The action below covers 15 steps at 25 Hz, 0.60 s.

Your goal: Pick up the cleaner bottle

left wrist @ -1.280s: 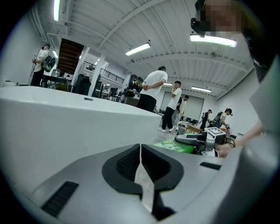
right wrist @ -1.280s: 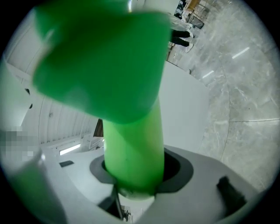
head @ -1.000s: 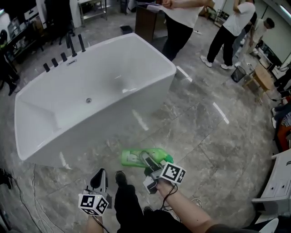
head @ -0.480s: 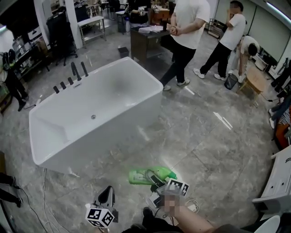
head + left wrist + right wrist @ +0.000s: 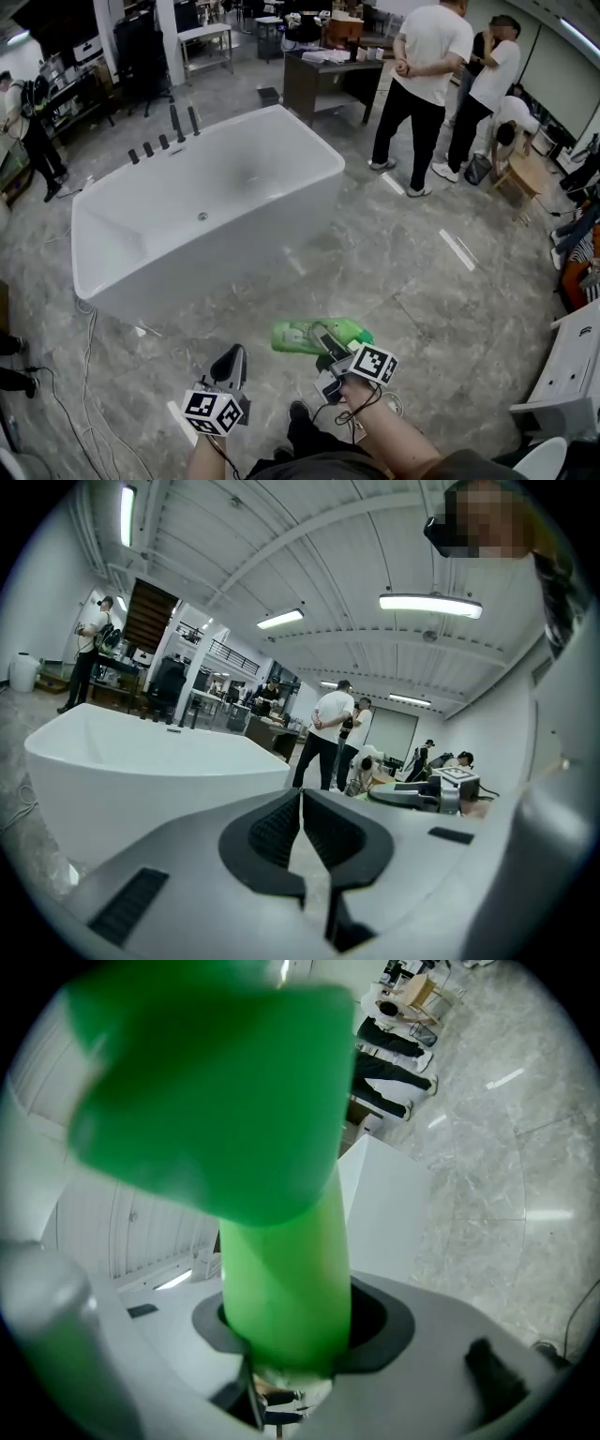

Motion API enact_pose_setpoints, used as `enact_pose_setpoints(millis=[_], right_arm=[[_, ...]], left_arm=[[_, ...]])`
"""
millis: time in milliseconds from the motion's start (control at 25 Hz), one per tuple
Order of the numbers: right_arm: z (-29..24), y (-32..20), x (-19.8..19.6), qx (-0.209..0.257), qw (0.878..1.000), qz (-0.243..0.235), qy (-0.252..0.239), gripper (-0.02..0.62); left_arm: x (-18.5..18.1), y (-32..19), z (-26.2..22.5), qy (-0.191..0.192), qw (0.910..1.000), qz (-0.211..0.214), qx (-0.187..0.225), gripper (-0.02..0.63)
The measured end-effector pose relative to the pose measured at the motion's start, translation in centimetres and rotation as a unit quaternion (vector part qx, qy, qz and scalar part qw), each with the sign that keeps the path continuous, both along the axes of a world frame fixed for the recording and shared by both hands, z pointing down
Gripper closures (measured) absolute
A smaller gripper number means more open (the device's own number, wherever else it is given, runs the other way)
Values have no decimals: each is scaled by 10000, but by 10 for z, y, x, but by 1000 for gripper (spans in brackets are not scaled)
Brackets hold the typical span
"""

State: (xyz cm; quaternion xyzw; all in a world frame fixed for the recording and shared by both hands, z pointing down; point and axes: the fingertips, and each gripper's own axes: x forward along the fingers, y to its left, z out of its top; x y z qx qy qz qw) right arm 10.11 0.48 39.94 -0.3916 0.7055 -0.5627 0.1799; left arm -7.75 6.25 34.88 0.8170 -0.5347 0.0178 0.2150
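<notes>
The green cleaner bottle (image 5: 298, 336) hangs on its side above the grey marble floor, held near its neck by my right gripper (image 5: 329, 350). In the right gripper view the bottle (image 5: 277, 1241) fills the frame, and the pads of the right gripper (image 5: 286, 1333) press on its narrow part. My left gripper (image 5: 233, 360) floats to the left of the bottle, apart from it and holding nothing. In the left gripper view, the left gripper (image 5: 300, 825) has its two dark pads touching each other.
A large white bathtub (image 5: 309, 197) with black taps (image 5: 178, 127) stands ahead on the floor. Several people (image 5: 422, 75) stand at the back right near a dark table (image 5: 328, 80). A white cabinet (image 5: 574, 370) is at the right, and cables (image 5: 66, 394) lie at the left.
Both grippers have risen, and the bottle has come up with the right one. The tub and floor now look farther off, and more of the room shows.
</notes>
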Motion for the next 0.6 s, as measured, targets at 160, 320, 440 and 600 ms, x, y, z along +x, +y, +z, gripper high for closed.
enact_pose_setpoints(millis=[160, 320, 440, 600], right_arm=[[-8, 50, -16, 8, 10000, -42, -54, 400], [-13, 87, -25, -119, 9998, -14, -176, 400], [-19, 101, -27, -222, 9993, 34, -303, 400], [-20, 121, -32, -222, 9992, -12, -318, 400]], left_arm=[[-12, 53, 3, 107, 9999, 3, -14, 586], [-19, 89, 2, 191, 9998, -14, -61, 586], [-18, 101, -4, 189, 9998, 1, -83, 586], [-17, 124, -3, 125, 9999, 35, -60, 587]])
